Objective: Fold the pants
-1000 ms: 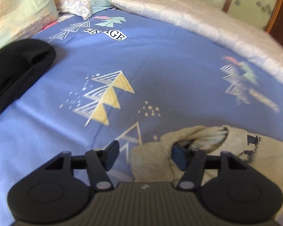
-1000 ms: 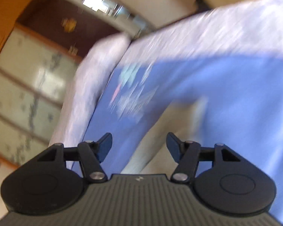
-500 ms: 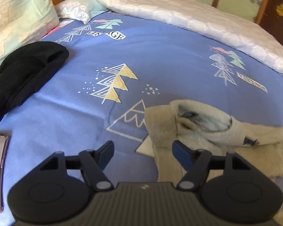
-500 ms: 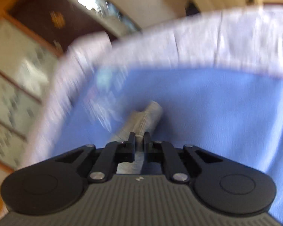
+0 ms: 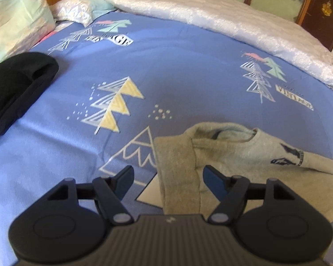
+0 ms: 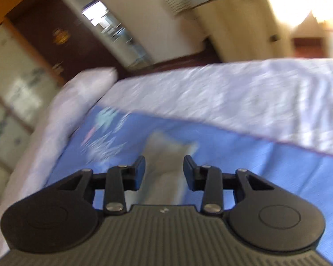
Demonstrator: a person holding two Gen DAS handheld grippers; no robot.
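Hovering my left gripper (image 5: 167, 178) wide open over the grey pants (image 5: 237, 161), I see them crumpled on the bed (image 5: 188, 71) at 5 o'clock. My right gripper (image 6: 164, 166) is half open, gripping nothing, a blurred pant leg between its fingers.

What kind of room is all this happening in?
Most likely a bedroom. Grey pants lie on a bed with a blue printed sheet, pillows sit at its head, and a pale quilt is bunched along the far side.
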